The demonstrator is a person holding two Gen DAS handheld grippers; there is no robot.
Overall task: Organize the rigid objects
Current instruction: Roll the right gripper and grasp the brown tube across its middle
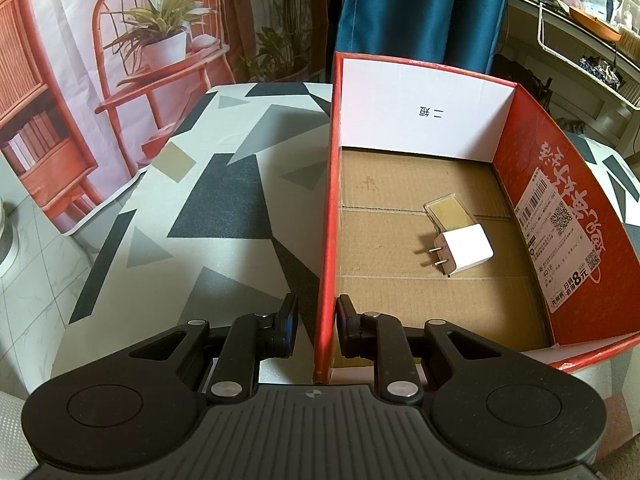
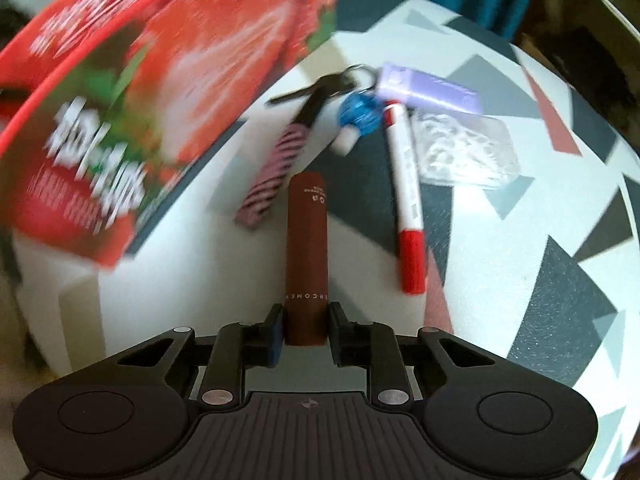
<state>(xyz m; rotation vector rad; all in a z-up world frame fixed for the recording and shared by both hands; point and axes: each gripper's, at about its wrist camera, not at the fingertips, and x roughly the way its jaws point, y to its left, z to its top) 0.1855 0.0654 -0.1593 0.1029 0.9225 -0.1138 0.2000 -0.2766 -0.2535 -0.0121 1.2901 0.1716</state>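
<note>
My left gripper (image 1: 318,326) is shut on the left wall of the red cardboard box (image 1: 326,220), one finger outside and one inside. Inside the box lie a white plug adapter (image 1: 466,250) and a flat yellowish case (image 1: 450,214). In the right wrist view my right gripper (image 2: 306,320) is shut on the near end of a brown tube (image 2: 307,240) that points away over the table. Beyond it lie a pink-and-black striped stick (image 2: 276,172), a red-capped white marker (image 2: 408,200), keys with a blue ball (image 2: 358,114), a purple box (image 2: 428,88) and a clear packet (image 2: 464,148).
The box's strawberry-printed outer side (image 2: 120,120) rises blurred at the left of the right wrist view. The table carries a cloth with grey and black triangles (image 1: 200,200). A printed backdrop of a chair and plant hangs behind, beside a blue curtain (image 1: 420,12).
</note>
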